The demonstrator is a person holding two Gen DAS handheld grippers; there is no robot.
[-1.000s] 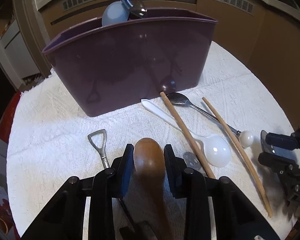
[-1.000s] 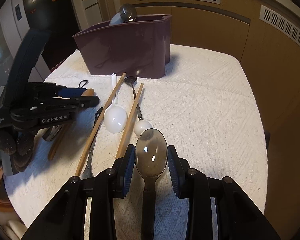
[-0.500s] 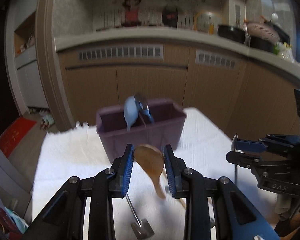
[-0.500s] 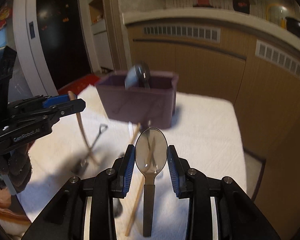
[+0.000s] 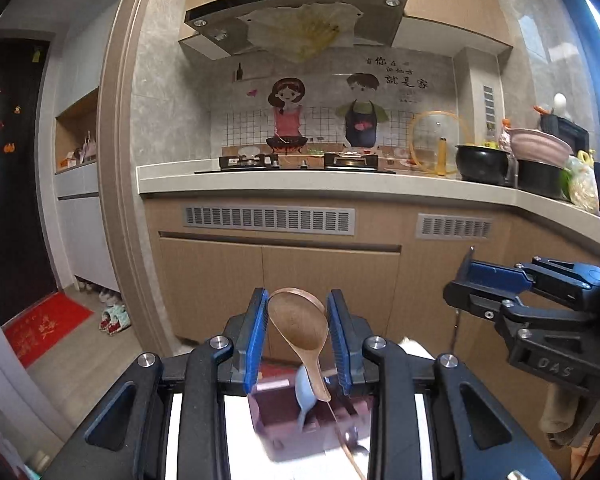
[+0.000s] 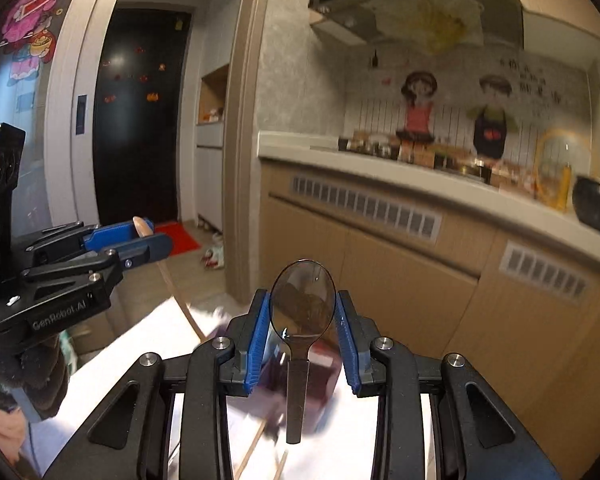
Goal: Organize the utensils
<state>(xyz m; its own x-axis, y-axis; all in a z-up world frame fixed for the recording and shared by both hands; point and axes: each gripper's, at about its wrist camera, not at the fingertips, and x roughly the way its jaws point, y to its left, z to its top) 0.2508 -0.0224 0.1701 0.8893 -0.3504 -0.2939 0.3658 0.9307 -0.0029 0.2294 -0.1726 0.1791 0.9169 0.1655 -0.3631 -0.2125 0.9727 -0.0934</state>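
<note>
Left gripper (image 5: 299,334) is being held raised, clenched on a wooden spoon (image 5: 300,332): the bowl is being pinched between the blue pads (image 5: 256,336), handle hanging down and slightly right toward the purple utensil bin (image 5: 300,424) seen below, between the finger arms. A light blue spoon (image 5: 305,390) is standing upright in that bin, and a thin wooden chopstick (image 5: 350,450) is showing at its near right, over the white towel (image 5: 300,468); whether it is touching the bin can't be told. Right gripper (image 6: 302,330) is also being held raised, grasping a dark translucent plastic spoon (image 6: 302,308): the bowl is sitting between the blue pads (image 6: 346,344) and sticking out past the tips, the flat handle pointing down at the blurred purple bin (image 6: 320,372). Pale chopstick ends (image 6: 256,448) are showing on the towel near the lower edge; blur is making the detail hard to read. In the right wrist view the left gripper (image 6: 152,234) is seen at far left with the wooden spoon handle (image 6: 176,292) hanging below it. In the left wrist view the right gripper (image 5: 466,286) is seen at right, a thin dark handle (image 5: 455,334) hanging under its tips. Both cameras are being aimed at the kitchen counter (image 5: 340,188), stove (image 5: 300,162) and range hood (image 5: 296,12) beyond.
</note>
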